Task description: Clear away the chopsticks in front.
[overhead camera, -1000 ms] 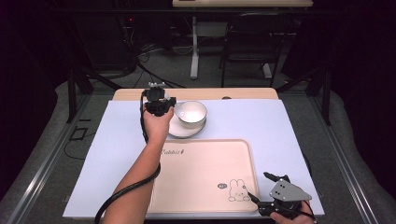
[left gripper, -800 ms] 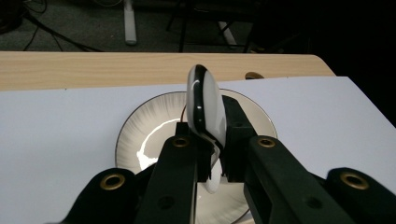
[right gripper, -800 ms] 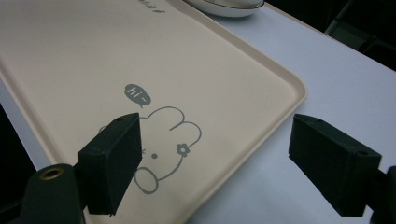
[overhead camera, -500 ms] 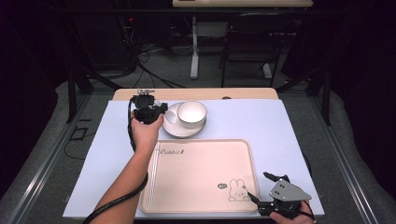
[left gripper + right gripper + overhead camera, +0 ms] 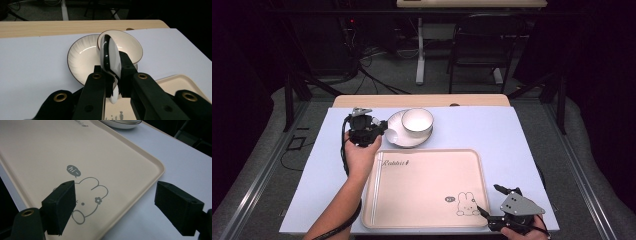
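Note:
My left gripper [image 5: 379, 131] is shut on a white ceramic spoon [image 5: 111, 53] with a dark rim, which stands on edge between the jaws. It hovers at the left rim of a cream plate [image 5: 404, 140] that carries a white bowl [image 5: 417, 120]. In the left gripper view the plate [image 5: 81, 56] and the bowl [image 5: 128, 43] lie just beyond the spoon. My right gripper [image 5: 488, 199] is open over the near right corner of a beige tray [image 5: 427, 175], beside its rabbit drawing [image 5: 87, 195]. Nothing is between the right jaws [image 5: 117, 205].
A pale blue mat [image 5: 522, 135] covers the wooden table [image 5: 422, 100]. The tray fills the near middle of the mat. A chair and desk legs stand on the dark floor beyond the far edge.
My left gripper has carried the spoon from beside the bowl leftward and nearer, to the plate's left rim. The right gripper has stayed in place.

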The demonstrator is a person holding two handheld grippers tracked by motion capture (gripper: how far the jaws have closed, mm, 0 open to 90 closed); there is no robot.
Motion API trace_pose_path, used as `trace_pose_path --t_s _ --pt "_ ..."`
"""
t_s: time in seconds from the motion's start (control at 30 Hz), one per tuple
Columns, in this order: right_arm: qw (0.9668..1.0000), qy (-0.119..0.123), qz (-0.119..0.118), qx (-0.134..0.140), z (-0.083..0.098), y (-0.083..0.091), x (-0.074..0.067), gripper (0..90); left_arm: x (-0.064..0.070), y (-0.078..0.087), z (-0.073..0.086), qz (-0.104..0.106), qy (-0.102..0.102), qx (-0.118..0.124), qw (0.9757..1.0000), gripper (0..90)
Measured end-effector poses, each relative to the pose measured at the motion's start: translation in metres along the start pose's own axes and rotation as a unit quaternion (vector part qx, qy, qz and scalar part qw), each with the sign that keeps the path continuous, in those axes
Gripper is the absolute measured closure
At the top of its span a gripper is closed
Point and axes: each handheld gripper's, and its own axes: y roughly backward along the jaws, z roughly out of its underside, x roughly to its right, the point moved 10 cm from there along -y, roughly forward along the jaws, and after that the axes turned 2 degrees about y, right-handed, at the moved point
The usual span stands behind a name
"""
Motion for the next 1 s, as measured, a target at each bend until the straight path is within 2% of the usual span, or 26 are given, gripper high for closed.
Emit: trace_pose_path --t_s 0.4,0.43,0.47,0.63,0.93,1.0 --pt "1.0 0.002 0.001 0.0 0.0 0.0 -0.001 16.9 -0.003 0.021 0.035 0.014 -0.005 0.0 0.9999 84.9" --pt "1.0 0.002 0.001 0.0 0.0 0.0 -0.001 16.9 -0.004 0.026 0.043 0.018 0.0 0.002 0.9998 84.9" --pt "1.0 0.002 0.001 -0.001 0.0 0.0 -0.001 16.9 -0.004 0.026 0.043 0.018 0.0 0.002 0.9998 84.9" --pt "1.0 0.005 0.001 -0.001 0.0 0.0 -0.001 16.9 -0.005 0.037 0.067 0.026 0.006 -0.004 0.9996 84.8" --pt "1.0 0.004 0.002 -0.003 0.0 0.0 -0.002 16.9 -0.002 0.053 0.089 0.032 0.003 -0.006 0.9995 84.9" --pt "1.0 0.004 0.002 -0.003 0.0 0.0 -0.002 16.9 0.0 0.056 0.094 0.038 0.002 -0.009 0.9992 84.9"
